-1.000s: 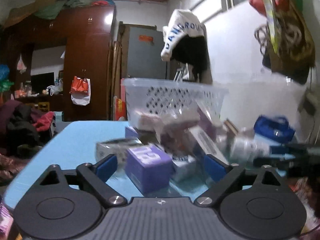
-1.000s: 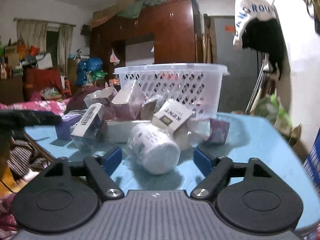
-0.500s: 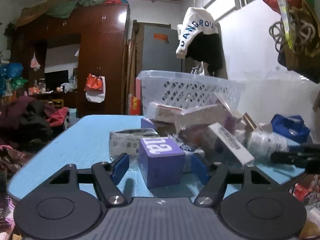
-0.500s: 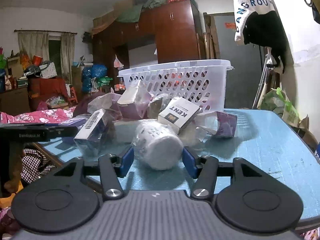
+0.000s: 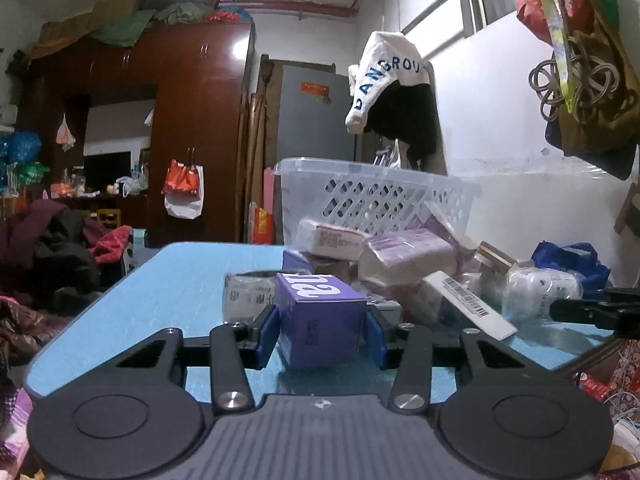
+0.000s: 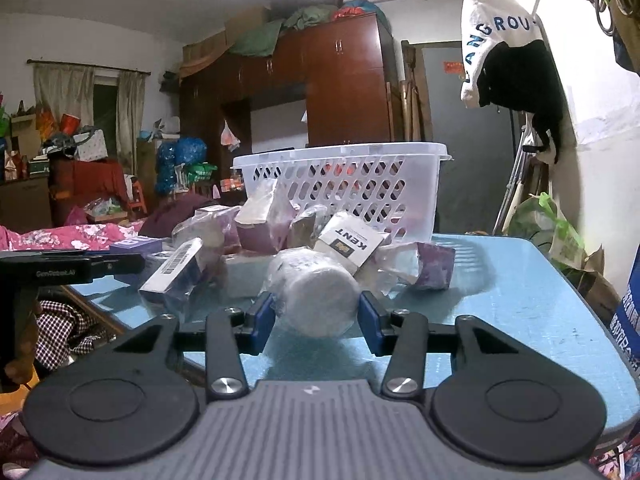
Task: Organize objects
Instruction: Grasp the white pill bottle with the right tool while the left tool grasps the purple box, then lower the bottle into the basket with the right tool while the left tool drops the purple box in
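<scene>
A pile of wrapped boxes and packets lies on the blue table (image 5: 160, 292) in front of a white plastic basket (image 5: 376, 188). My left gripper (image 5: 322, 330) is shut on a purple box (image 5: 320, 320) that stands on the table, its blue pads against both sides. My right gripper (image 6: 316, 320) is shut on a white plastic-wrapped jar (image 6: 316, 300) lying on its side on the table (image 6: 520, 300). The basket (image 6: 344, 184) stands behind the pile in the right wrist view, and a white KENT box (image 6: 350, 246) leans just behind the jar.
A barcode box (image 5: 468, 304) and the wrapped jar (image 5: 540, 292) lie to the right of the purple box, with the other gripper (image 5: 592, 308) at the right edge. Wardrobe (image 5: 192, 132), hanging clothes and clutter surround the table. The left gripper (image 6: 68, 270) shows at the left.
Both grippers have moved forward and closed: the left pads now press the purple box and the right pads press the wrapped jar. Both objects rest on the table as before.
</scene>
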`<control>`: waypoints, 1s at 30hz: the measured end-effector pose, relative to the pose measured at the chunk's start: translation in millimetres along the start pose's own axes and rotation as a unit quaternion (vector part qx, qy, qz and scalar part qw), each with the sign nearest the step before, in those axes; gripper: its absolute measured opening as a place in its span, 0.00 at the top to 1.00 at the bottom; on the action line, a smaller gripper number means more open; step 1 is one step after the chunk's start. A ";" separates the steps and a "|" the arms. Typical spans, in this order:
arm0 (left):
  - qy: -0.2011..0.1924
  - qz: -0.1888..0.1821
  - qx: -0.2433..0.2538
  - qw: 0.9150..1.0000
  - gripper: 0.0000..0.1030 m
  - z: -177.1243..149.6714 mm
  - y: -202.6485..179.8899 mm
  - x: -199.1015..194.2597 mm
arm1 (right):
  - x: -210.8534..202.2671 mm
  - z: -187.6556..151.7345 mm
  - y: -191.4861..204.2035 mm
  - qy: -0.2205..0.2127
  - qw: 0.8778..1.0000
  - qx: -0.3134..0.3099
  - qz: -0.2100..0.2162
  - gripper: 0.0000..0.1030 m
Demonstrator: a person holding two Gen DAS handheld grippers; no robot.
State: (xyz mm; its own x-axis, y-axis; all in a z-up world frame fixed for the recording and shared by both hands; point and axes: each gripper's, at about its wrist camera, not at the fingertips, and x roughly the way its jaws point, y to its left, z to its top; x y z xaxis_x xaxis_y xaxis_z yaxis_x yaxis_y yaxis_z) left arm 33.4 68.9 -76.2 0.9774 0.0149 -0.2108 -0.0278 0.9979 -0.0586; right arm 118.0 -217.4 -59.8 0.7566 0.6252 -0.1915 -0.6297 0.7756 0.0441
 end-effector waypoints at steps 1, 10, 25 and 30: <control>0.003 0.000 0.001 1.000 0.52 -1.1 0.4 1.2 | 1.4 -0.6 -0.5 0.004 1.000 0.000 0.004 0.52; -0.003 0.026 0.004 1.000 0.26 -9.4 10.3 -3.0 | 7.4 -1.9 4.5 0.016 1.000 -0.009 0.015 0.49; 0.005 0.022 0.027 0.999 0.57 -13.4 1.1 0.8 | 10.0 -2.8 4.1 0.017 1.000 -0.008 0.014 0.52; -0.021 0.017 0.029 0.999 0.58 -9.4 -0.9 -10.1 | 2.0 -0.6 9.6 0.006 1.000 -0.025 0.003 0.53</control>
State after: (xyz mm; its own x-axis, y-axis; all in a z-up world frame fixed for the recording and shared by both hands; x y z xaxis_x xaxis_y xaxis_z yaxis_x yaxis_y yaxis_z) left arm 21.6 67.2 -83.2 0.9841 0.0499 -0.1707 -0.0499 0.9987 0.0038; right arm 113.4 -208.8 -60.3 0.7509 0.6285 -0.2027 -0.6424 0.7664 -0.0031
